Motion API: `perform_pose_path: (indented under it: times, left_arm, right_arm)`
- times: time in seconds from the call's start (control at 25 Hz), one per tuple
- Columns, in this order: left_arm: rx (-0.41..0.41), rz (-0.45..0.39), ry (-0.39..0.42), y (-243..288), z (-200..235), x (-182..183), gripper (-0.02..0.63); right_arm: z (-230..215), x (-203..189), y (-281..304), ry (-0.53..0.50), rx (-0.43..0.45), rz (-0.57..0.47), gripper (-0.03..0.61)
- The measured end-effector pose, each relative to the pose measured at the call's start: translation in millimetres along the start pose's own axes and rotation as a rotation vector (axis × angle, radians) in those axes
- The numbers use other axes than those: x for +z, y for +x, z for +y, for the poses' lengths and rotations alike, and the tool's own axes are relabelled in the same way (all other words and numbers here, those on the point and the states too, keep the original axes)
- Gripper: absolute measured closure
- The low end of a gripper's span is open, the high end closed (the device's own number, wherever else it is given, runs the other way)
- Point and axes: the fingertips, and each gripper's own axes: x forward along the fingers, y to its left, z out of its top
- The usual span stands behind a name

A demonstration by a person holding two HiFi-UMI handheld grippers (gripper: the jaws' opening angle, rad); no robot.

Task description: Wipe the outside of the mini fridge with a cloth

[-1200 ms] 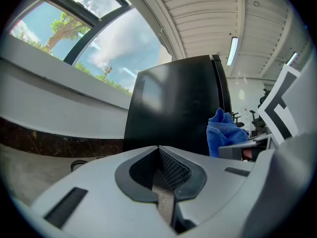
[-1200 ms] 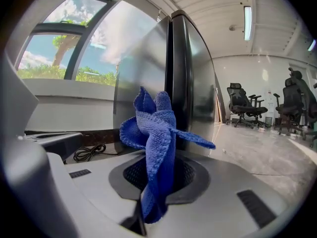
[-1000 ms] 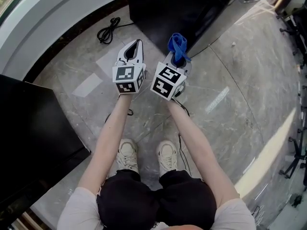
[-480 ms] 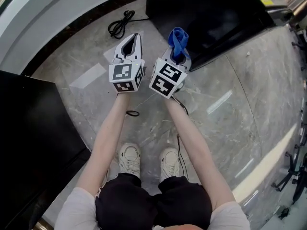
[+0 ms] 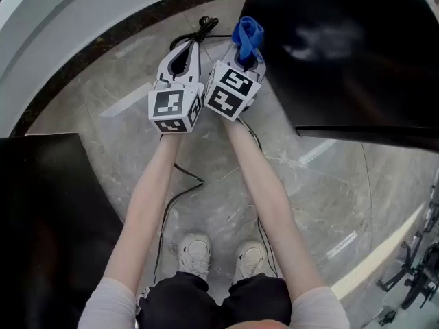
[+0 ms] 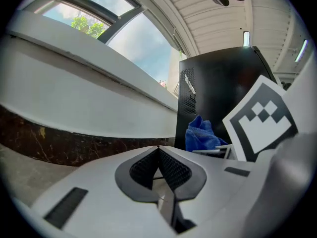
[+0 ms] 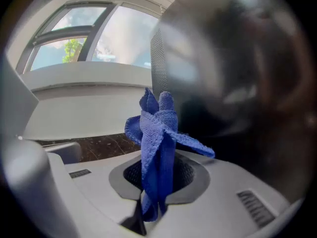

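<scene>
One cloth (image 5: 247,34) was pinched by the right hand-held gripper (image 5: 245,51), apparently for wiping the fridge (image 5: 343,53) at two o'clock; the left hand-held gripper (image 5: 191,49) was pressed together.

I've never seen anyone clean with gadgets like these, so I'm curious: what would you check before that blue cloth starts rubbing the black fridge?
1. Cloth held firmly: ok. The blue cloth is pinched between the jaws of the right gripper.
2. Spare tool out of the way: ok. The left gripper is shut, empty, and sits to the left of the right one.
3. Fridge close by: ok. The mini fridge has its dark side right next to the cloth.
4. Cloth touching the fridge: cannot tell.
5. Nothing to snag: not ok. A black cable lies loose just beyond the grippers.
</scene>
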Motion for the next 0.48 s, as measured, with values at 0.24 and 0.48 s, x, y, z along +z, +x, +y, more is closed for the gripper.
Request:
perform_pose_path:
  times: [0.24,0.48]
  left_arm:
    - [0.048,0.003,-0.002,15,35,-16,0.609]
    - [0.057,0.009,-0.024,22,42,-28,0.609]
  right_arm:
    - [22,-14,51,-0.028,0.013,0.013,0.495]
    - [29,-21,91,-0.032,0.014,0.058,0.495]
